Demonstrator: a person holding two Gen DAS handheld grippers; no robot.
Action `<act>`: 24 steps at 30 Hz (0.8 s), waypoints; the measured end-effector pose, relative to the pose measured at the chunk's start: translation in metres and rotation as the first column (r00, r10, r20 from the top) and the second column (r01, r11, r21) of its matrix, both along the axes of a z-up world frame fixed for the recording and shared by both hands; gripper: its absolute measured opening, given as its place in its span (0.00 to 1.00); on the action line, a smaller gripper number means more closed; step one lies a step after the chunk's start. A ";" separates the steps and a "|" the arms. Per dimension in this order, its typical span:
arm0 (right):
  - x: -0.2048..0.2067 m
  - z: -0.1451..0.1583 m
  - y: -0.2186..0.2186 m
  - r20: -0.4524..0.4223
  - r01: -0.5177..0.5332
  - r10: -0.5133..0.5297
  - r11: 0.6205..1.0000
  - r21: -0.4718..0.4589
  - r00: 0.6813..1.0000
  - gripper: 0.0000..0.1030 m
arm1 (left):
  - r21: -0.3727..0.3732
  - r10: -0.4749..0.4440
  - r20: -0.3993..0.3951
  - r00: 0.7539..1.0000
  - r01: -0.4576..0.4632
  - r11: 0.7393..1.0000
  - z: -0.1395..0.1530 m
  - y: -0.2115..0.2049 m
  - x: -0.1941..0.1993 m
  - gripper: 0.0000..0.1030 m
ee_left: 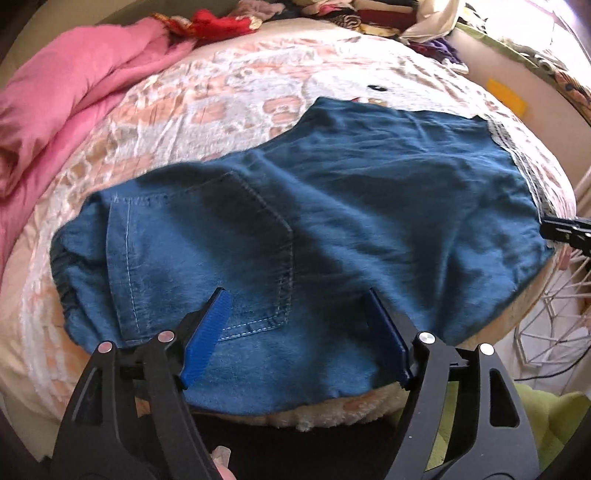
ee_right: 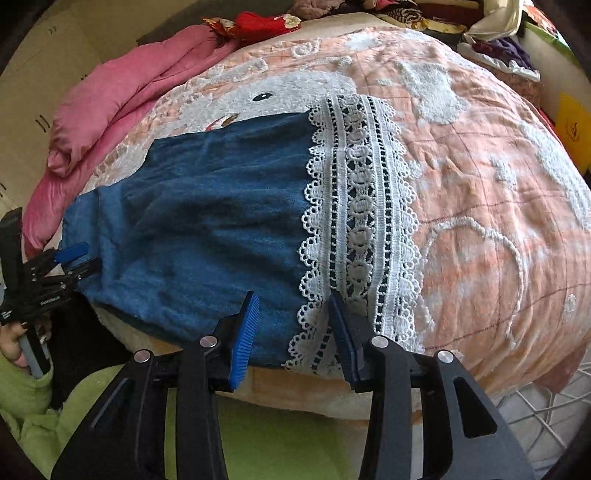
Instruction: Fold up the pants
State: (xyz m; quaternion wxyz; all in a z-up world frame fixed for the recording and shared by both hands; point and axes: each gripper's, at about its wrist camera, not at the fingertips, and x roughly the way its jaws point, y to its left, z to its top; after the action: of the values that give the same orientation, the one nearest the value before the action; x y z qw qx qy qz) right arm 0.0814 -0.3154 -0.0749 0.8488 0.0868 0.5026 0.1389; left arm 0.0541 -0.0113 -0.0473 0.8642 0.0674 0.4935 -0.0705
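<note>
The left gripper (ee_left: pixel 295 295) hovers over the near edge of the denim pants (ee_left: pixel 295 206), jaws spread wide, nothing between them. The right gripper (ee_right: pixel 291 295) hovers over the junction of denim and white lace hem (ee_right: pixel 358 221), jaws likewise apart and empty. Whether either set of fingertips touches the fabric cannot be determined.

The pants lie flat across the bed, back pocket (ee_left: pixel 207 251) facing up, elastic waistband (ee_left: pixel 61 273) toward the person's left and the lace hem toward the right. In the left wrist view the hem is largely cut off at the right of the frame. Only the tip of the right gripper enters that view, so its fingers are hidden there.

The surface is a bed covered by a peach quilt (ee_right: pixel 480 184) with raised white animal motifs, partly hidden under the pants. A green garment (ee_right: pixel 266 443) occupies the lower frame edge. A white wire rack (ee_left: pixel 546 325) stands beside the bed. A rolled pink blanket (ee_left: pixel 55 110) lies along the far left edge. Piled clothing (ee_left: pixel 332 14) fills the far end. Small white lettering on the left gripper body in the right wrist view is too small to read.
</note>
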 end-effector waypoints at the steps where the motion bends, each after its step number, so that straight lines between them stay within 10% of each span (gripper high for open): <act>1: 0.000 0.001 0.001 0.001 -0.004 0.004 1.000 -0.006 1.000 0.38 | -0.002 0.002 -0.002 1.000 -0.002 1.000 0.000 0.001 0.000 0.65; 12: -0.001 0.037 -0.011 0.114 0.016 -0.017 1.000 0.010 0.993 0.59 | -0.018 -0.015 0.059 0.998 0.016 1.000 0.024 -0.007 0.000 0.70; 24: 0.084 0.049 -0.044 0.150 0.052 -0.056 0.998 0.031 0.987 0.59 | -0.111 -0.052 0.088 0.995 0.062 0.992 0.053 -0.023 0.071 0.70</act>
State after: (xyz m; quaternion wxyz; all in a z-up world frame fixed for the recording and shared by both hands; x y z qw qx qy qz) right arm 0.1659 -0.3596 -0.0259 0.8867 0.1012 0.4324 0.1287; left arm 0.1249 -0.0342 0.0060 0.8846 0.0353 0.4492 -0.1200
